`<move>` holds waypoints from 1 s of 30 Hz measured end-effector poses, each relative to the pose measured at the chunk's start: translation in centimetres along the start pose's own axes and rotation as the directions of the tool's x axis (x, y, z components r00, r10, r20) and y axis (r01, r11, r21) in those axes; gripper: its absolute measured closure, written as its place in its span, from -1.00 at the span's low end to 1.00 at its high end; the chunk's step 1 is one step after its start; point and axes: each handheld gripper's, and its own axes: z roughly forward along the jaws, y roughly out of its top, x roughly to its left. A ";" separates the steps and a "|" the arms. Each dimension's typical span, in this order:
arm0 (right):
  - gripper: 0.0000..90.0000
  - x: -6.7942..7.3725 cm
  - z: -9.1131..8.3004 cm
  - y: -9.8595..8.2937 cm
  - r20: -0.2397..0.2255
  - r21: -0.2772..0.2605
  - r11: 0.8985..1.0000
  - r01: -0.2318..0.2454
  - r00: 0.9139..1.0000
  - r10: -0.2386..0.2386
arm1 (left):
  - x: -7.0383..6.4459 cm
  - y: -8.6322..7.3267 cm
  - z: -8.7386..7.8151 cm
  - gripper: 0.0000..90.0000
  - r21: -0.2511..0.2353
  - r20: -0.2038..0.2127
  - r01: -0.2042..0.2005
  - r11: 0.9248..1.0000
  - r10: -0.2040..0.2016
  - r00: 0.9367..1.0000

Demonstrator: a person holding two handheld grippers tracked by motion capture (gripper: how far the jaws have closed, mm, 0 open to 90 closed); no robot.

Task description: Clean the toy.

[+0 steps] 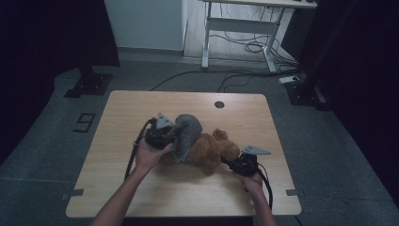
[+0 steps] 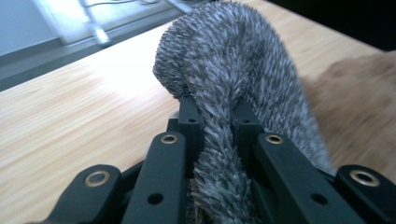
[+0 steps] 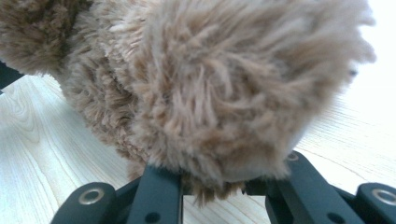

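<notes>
left tool [image 2: 215, 121] pinches grey fur cloth [image 2: 224, 79]; right tool [image 3: 224, 186] clamps brown teddy bear [image 3: 201, 93].

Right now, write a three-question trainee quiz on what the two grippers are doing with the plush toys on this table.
1. True or false: the left gripper has its fingers closed on the grey furry piece.
2. Which thing does the right gripper grip? A) a cable B) the brown teddy bear C) the edge of the wooden table
3. Fill in: in the high view, the grey furry piece lies toward the person's ____ side of the brown teddy bear.

Key: 1 true. 2 B. 3 left.
</notes>
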 end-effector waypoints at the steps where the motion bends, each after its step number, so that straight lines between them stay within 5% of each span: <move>1: 0.63 0.1 0.0 0.0 -0.001 0.001 1.000 0.000 1.000 0.000 | -0.7 0.4 0.8 0.74 0.013 0.027 -0.011 1.000 0.010 1.000; 6: 0.63 0.1 0.0 0.2 0.007 0.005 1.000 0.012 1.000 -0.012 | -4.1 1.1 3.4 0.74 0.050 0.087 -0.074 0.996 0.069 0.994; 12: 0.63 -0.3 -0.3 0.1 0.018 0.011 1.000 0.009 1.000 -0.009 | -4.8 -0.6 4.3 0.75 0.093 0.083 -0.073 0.993 0.066 0.994; 17: 0.64 -0.2 -0.1 0.1 0.012 0.011 1.000 0.016 1.000 -0.016 | -3.7 -1.7 2.7 0.75 0.106 0.022 -0.096 0.990 0.094 0.995; 20: 0.64 -0.3 -0.2 0.0 0.016 0.011 1.000 0.008 1.000 -0.008 | -2.1 -2.8 1.8 0.75 0.125 -0.028 -0.064 0.990 0.068 0.997; 22: 0.64 -0.5 -0.3 0.0 0.016 0.013 1.000 0.004 1.000 -0.005 | -1.0 -3.8 1.0 0.75 0.120 -0.026 -0.024 0.992 0.027 0.999; 30: 0.64 -0.4 -0.2 -0.1 0.009 0.021 1.000 0.012 1.000 -0.013 | 1.4 -6.1 -2.8 0.73 0.026 -0.047 0.040 0.999 -0.039 0.998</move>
